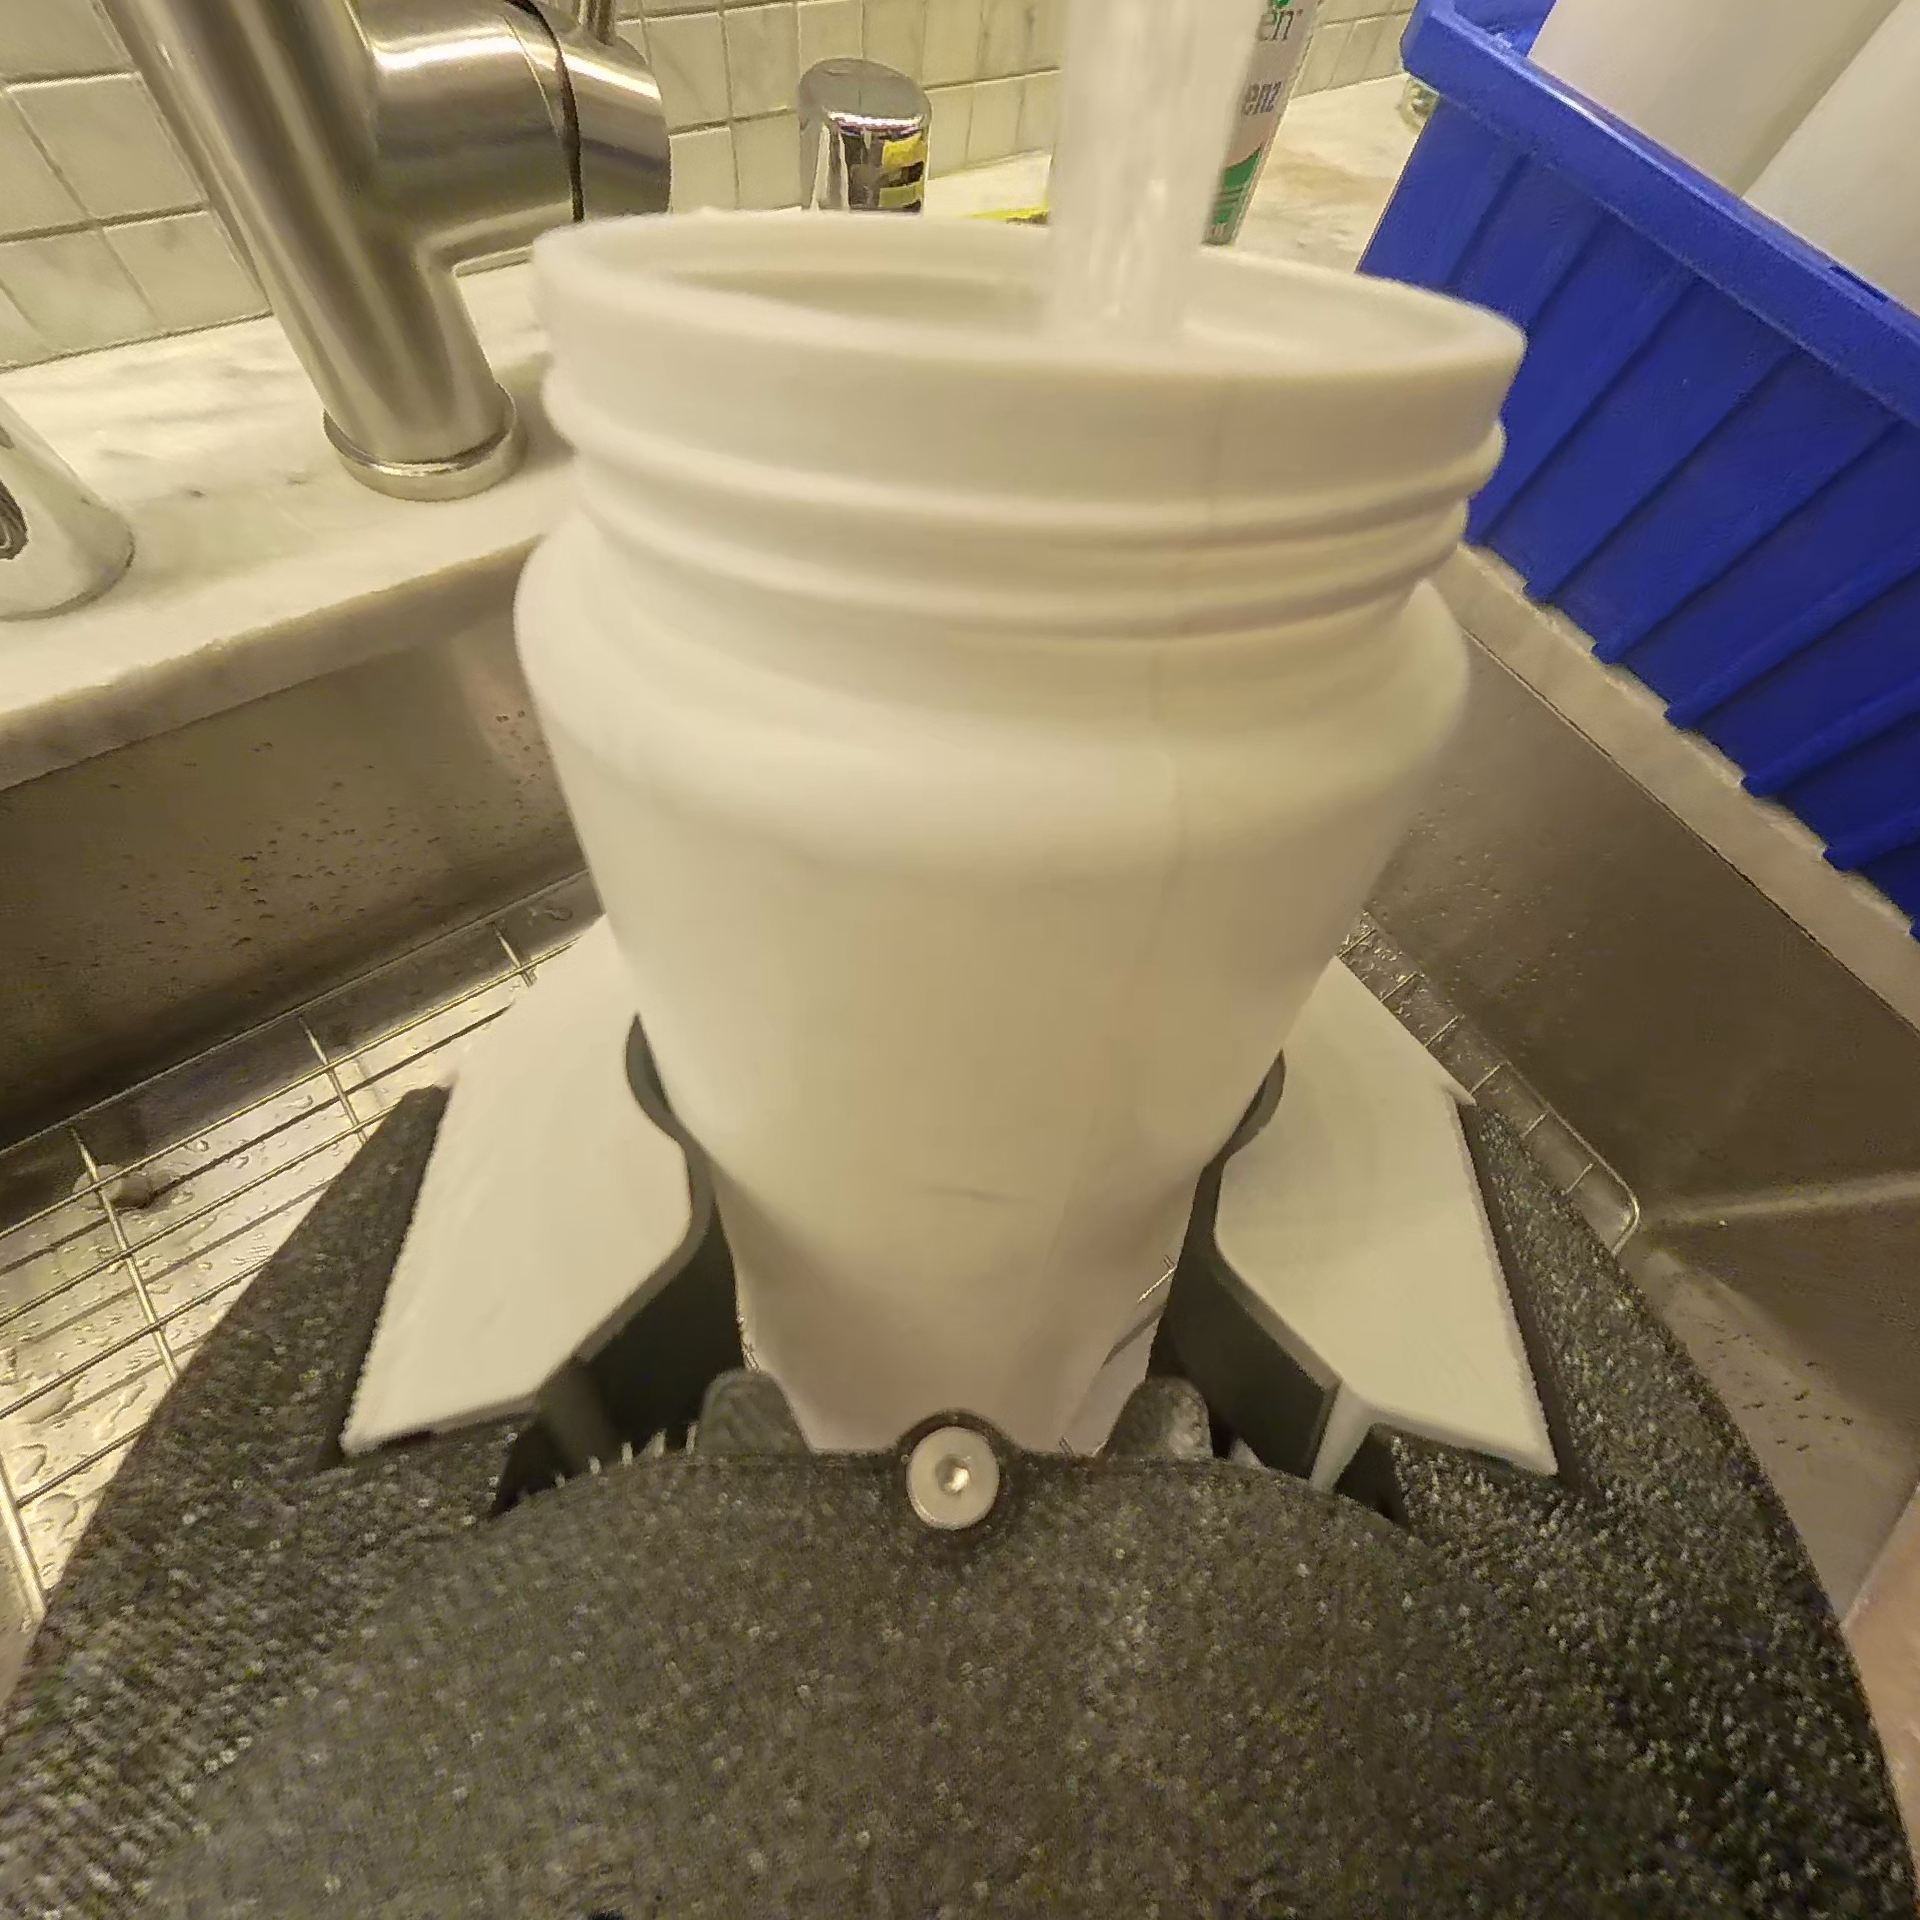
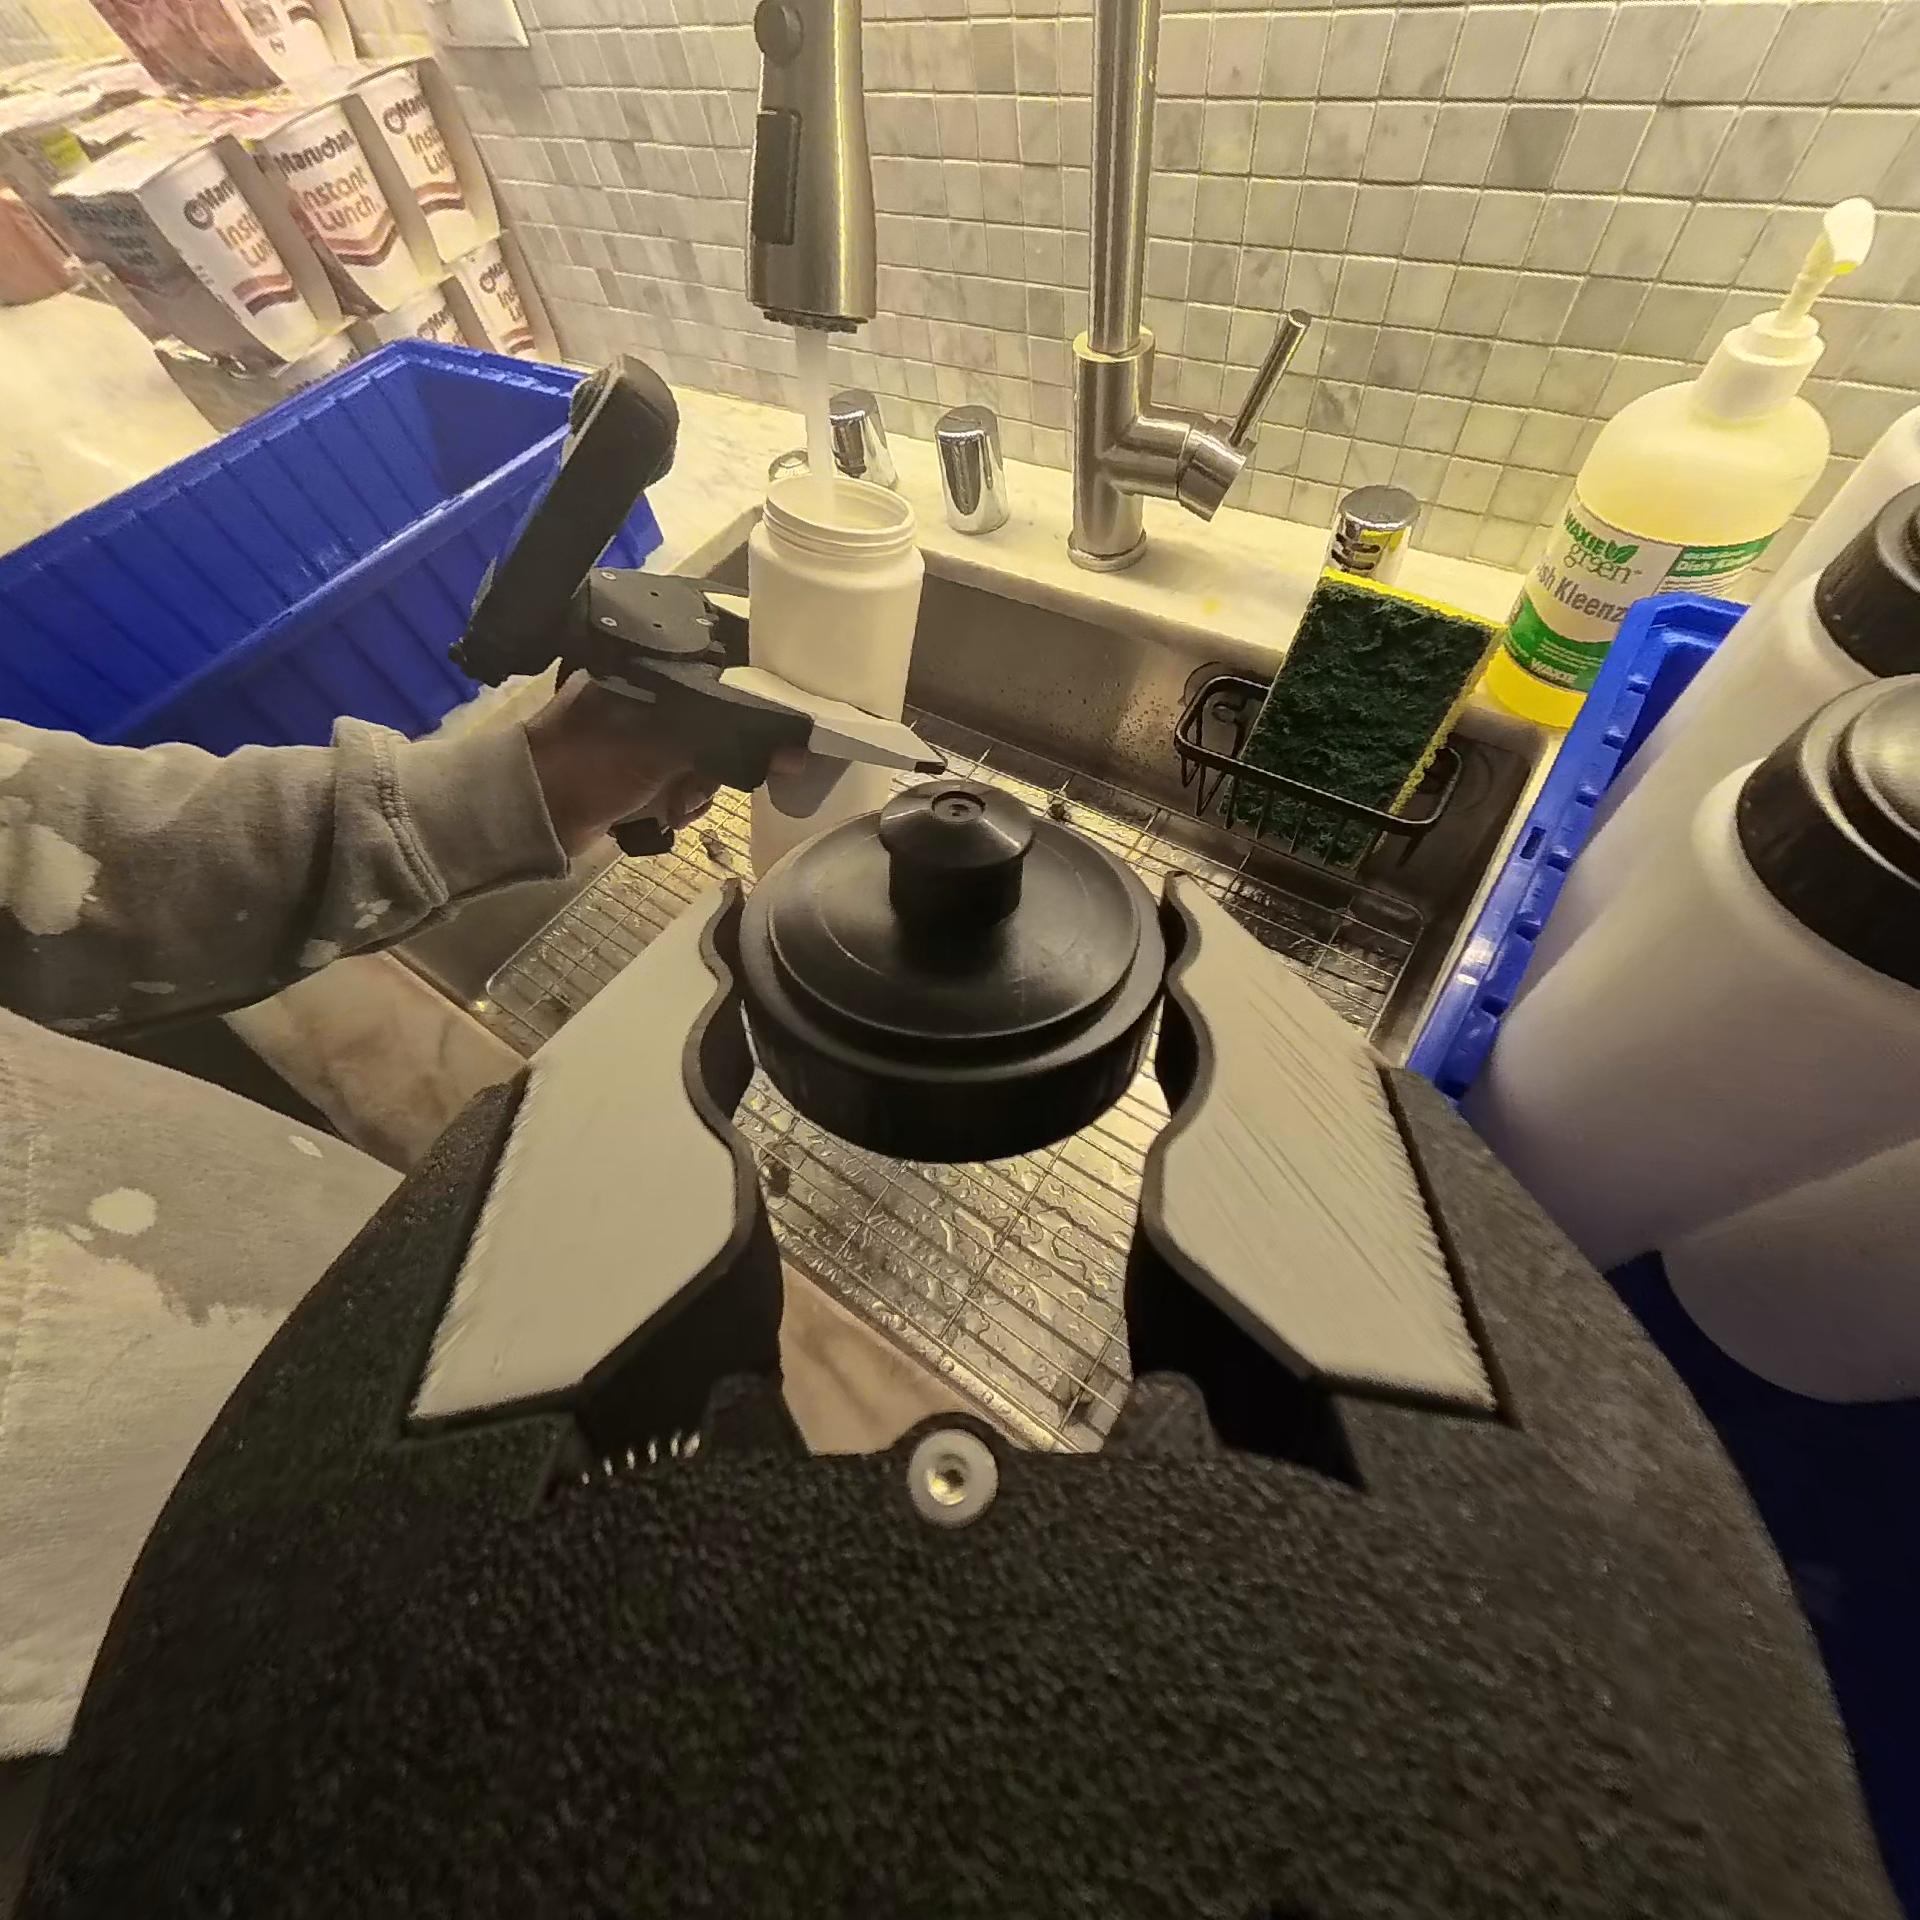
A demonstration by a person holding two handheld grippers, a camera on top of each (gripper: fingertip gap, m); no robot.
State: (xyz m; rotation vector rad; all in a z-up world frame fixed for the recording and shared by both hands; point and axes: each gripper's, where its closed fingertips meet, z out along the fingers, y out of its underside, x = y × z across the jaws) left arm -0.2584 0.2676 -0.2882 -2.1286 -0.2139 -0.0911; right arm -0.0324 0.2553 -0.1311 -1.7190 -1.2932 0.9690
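Note:
My left gripper is shut on a white plastic bottle with an open threaded mouth, held upright over the sink. A stream of water runs from the faucet head into its mouth. In the right wrist view the same bottle and the left gripper show at the sink's far left, held by a hand. My right gripper is shut on a black screw cap with a spout, held above the sink's wire grid.
A blue bin stands left of the sink, another at right with white bottles with black caps. A green sponge sits in a black caddy. A soap pump bottle, the faucet base and stacked cups line the counter.

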